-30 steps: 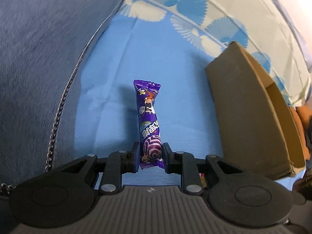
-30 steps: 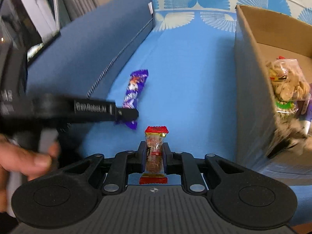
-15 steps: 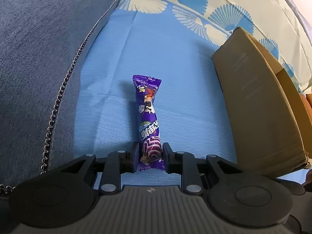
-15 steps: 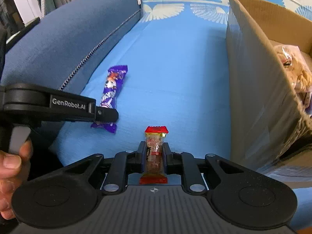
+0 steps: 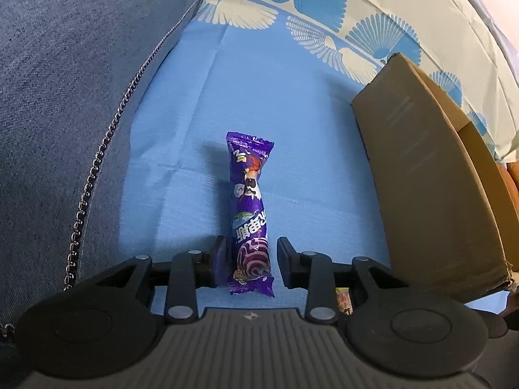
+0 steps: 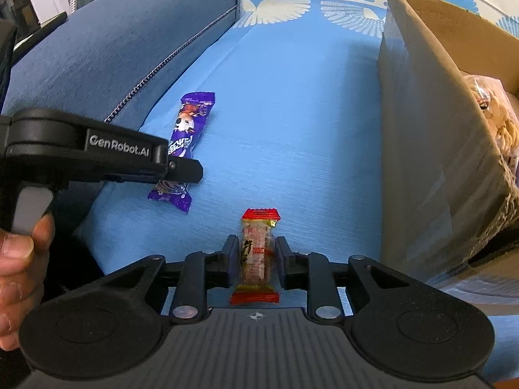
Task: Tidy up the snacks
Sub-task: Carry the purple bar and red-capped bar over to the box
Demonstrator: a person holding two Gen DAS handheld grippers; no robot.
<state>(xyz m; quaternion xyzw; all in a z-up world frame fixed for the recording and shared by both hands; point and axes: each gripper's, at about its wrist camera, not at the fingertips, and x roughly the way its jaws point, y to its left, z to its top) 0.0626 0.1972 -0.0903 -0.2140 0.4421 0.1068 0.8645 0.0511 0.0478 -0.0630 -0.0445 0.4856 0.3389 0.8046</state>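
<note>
We hold one gripper in each hand over a blue cloth [image 5: 292, 103] spread on a sofa [image 5: 65, 81]. Left gripper [image 5: 251, 261]: its jaws have just been opening and now stand apart from the purple bar [image 5: 249, 210], which lies flat on the cloth between them. A clear gap shows on the right side of the wrapper and a thinner one on the left, so we grip nothing. The bar runs lengthwise away from the camera, with its near end between the fingers. In the right wrist view the same gripper shows from the side, its fingertip above the near end of the purple bar. Right gripper [image 6: 253, 261]: its jaws have just been opening as well. The red-ended candy [image 6: 256, 253] lies on the cloth between the pads, with a narrow gap on each side, so the pads no longer press it. The candy sits near the bar and to its right, apart from it. A cardboard box [image 6: 421, 113] stands on the cloth at the right. It is open at the top, with bagged snacks [image 6: 493, 120] inside. Part of the hand [image 6: 19, 259] on the left gripper's grip shows at the left edge.
</note>
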